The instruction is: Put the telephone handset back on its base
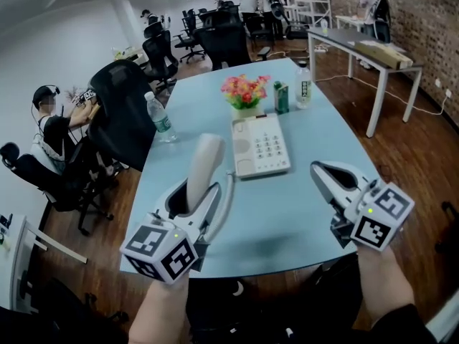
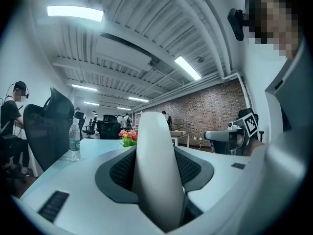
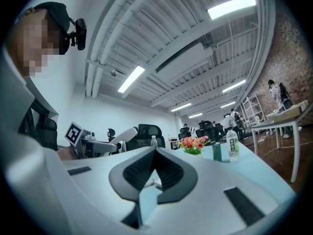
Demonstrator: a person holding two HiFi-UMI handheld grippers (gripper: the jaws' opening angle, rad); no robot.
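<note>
A white telephone handset point(image 1: 203, 163) stands almost upright above the near part of the pale blue table point(image 1: 287, 221). My left gripper point(image 1: 201, 192) is shut on its lower half. In the left gripper view the handset point(image 2: 156, 175) fills the gap between the dark pads point(image 2: 120, 168). The white telephone base point(image 1: 262, 147) with its keypad lies flat on the table beyond the handset, its cradle side bare. My right gripper point(image 1: 320, 170) hovers to the right of the base with its tips together and nothing in them, as the right gripper view point(image 3: 155, 153) also shows.
Behind the base stand a pot of pink and yellow flowers point(image 1: 245, 90), a green carton point(image 1: 281, 97) and a clear bottle point(image 1: 304, 84). Another water bottle point(image 1: 159, 117) stands near the table's left edge. Black office chairs point(image 1: 122, 113) and a seated person point(image 1: 50, 124) are on the left.
</note>
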